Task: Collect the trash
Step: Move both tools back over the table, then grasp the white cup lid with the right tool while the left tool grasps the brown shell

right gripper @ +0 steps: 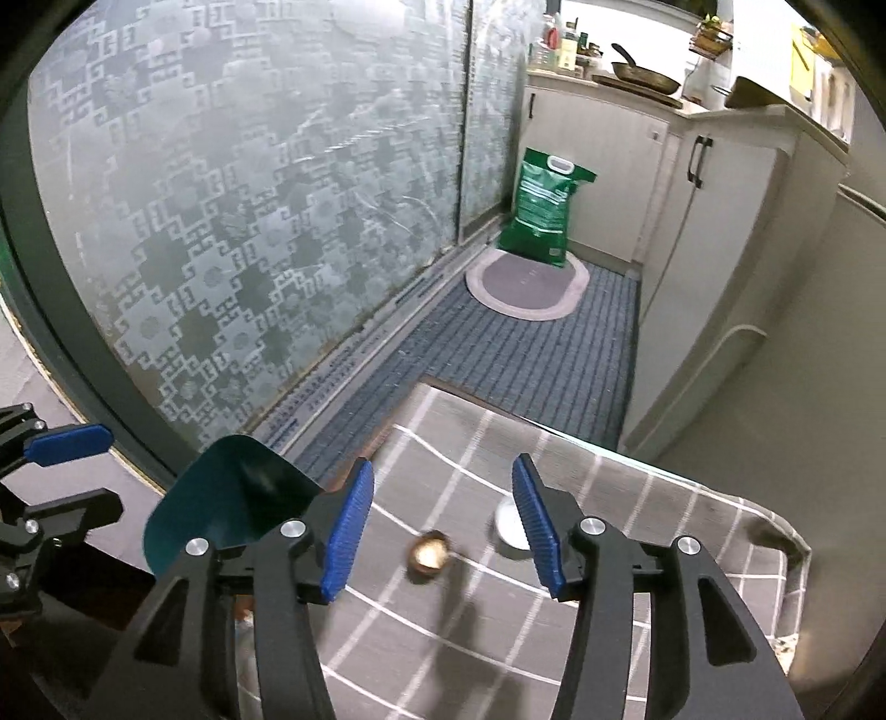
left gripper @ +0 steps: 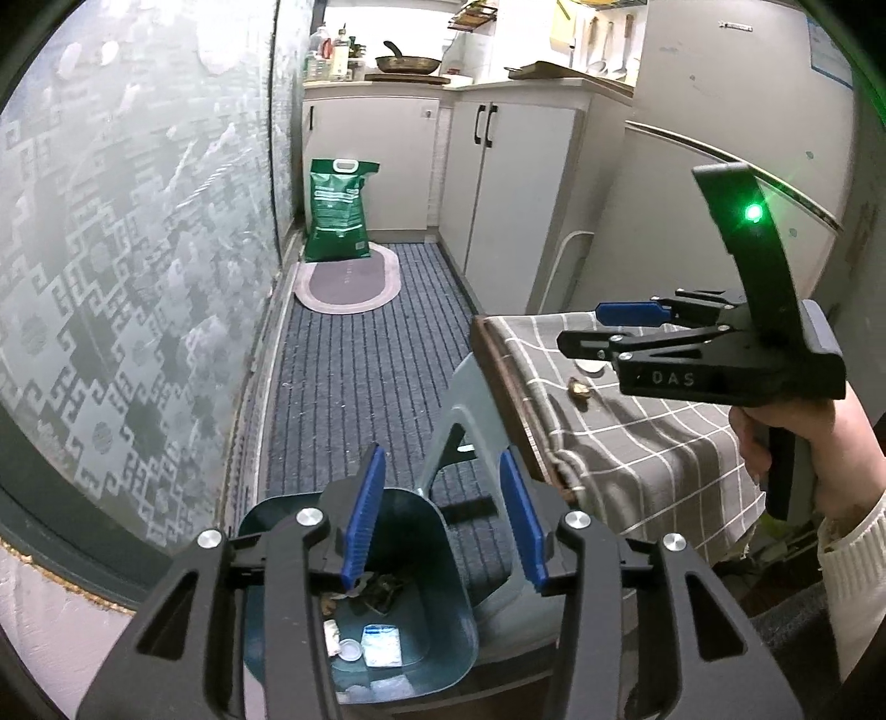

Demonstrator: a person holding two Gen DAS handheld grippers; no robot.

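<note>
Narrow kitchen corridor. Left side: frosted glass sliding door [right gripper: 266, 183] w/ geometric pattern, dark frame. Floor's covered by a blue-grey ribbed runner [left gripper: 354, 376]; at the far end an oval pink-and-grey mat [right gripper: 526, 288] w/ a green sack [left gripper: 339, 210] standing on its back edge. White cabinets [left gripper: 509, 194] w/ black handles run along the right, frying pan [left gripper: 407, 62] up on the counter, bottles [left gripper: 335, 52] behind it. Bright light at the back. Near right: table under a grey checked cloth [right gripper: 609, 626].

Dim indoor light, brighter at far kitchen counter [left gripper: 387, 83]; heavy fisheye warp w/ dark corners, slight blur.
</note>
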